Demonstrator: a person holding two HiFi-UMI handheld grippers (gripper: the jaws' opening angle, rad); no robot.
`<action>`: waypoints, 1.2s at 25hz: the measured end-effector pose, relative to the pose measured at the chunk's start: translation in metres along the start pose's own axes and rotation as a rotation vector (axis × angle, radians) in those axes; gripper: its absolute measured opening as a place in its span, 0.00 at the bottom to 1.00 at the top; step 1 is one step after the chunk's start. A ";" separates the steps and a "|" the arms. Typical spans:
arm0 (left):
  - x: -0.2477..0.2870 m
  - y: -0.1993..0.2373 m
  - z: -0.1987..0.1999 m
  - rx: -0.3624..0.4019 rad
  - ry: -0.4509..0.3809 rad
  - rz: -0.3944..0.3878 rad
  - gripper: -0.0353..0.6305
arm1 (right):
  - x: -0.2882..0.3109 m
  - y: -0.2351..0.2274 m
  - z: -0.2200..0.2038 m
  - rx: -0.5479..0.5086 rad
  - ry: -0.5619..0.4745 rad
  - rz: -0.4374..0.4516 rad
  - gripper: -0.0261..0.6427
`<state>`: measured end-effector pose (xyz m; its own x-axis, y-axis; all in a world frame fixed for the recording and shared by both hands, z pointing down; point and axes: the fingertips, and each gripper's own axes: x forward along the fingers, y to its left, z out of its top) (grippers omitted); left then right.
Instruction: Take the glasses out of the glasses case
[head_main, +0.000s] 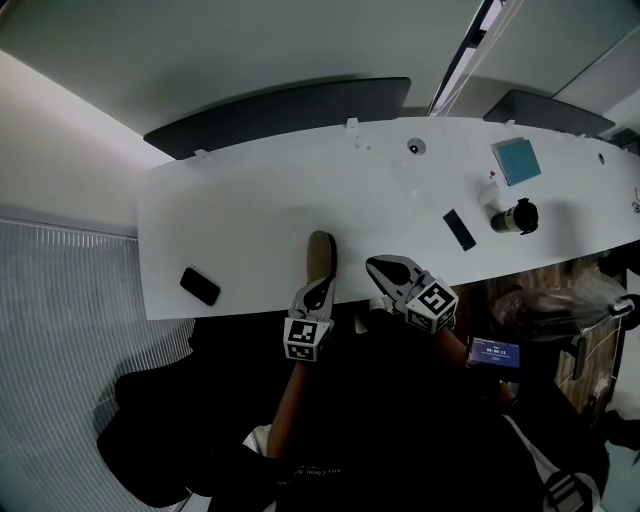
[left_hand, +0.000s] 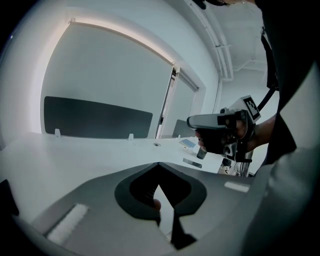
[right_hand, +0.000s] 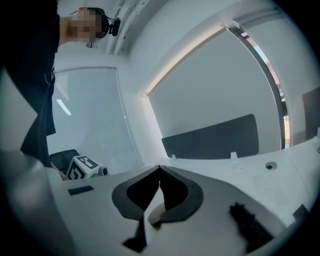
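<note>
A tan oblong glasses case (head_main: 322, 254) lies closed on the white table (head_main: 240, 220) near its front edge. My left gripper (head_main: 324, 284) is shut and empty, its tips at the near end of the case; whether they touch I cannot tell. Just right of the case my right gripper (head_main: 374, 264) is also shut and empty. In the left gripper view the shut jaws (left_hand: 159, 164) point over the table and the right gripper (left_hand: 192, 121) hangs ahead on the right. In the right gripper view (right_hand: 160, 167) a bit of the tan case (right_hand: 156, 214) shows below the jaws.
A black phone (head_main: 200, 286) lies at the table's front left. At the right are a thin black bar (head_main: 459, 229), a black cylinder (head_main: 516, 216) and a blue box (head_main: 516, 160). Dark screens (head_main: 280, 112) stand along the far edge.
</note>
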<state>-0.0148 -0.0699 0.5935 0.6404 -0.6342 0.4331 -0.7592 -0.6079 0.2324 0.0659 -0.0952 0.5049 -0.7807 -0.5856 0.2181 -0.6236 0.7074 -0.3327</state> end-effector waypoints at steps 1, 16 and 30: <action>0.004 0.005 -0.004 -0.002 0.012 -0.002 0.06 | 0.002 -0.003 -0.001 0.006 0.002 -0.015 0.05; 0.020 0.074 -0.055 -0.053 0.171 0.020 0.07 | 0.035 0.003 -0.005 -0.011 0.056 -0.102 0.05; 0.052 0.092 -0.059 -0.187 0.201 0.119 0.63 | 0.039 -0.023 -0.016 0.061 0.061 -0.126 0.05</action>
<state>-0.0583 -0.1302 0.6887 0.5240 -0.5773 0.6262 -0.8477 -0.4245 0.3181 0.0493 -0.1278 0.5354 -0.6986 -0.6417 0.3164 -0.7145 0.6033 -0.3542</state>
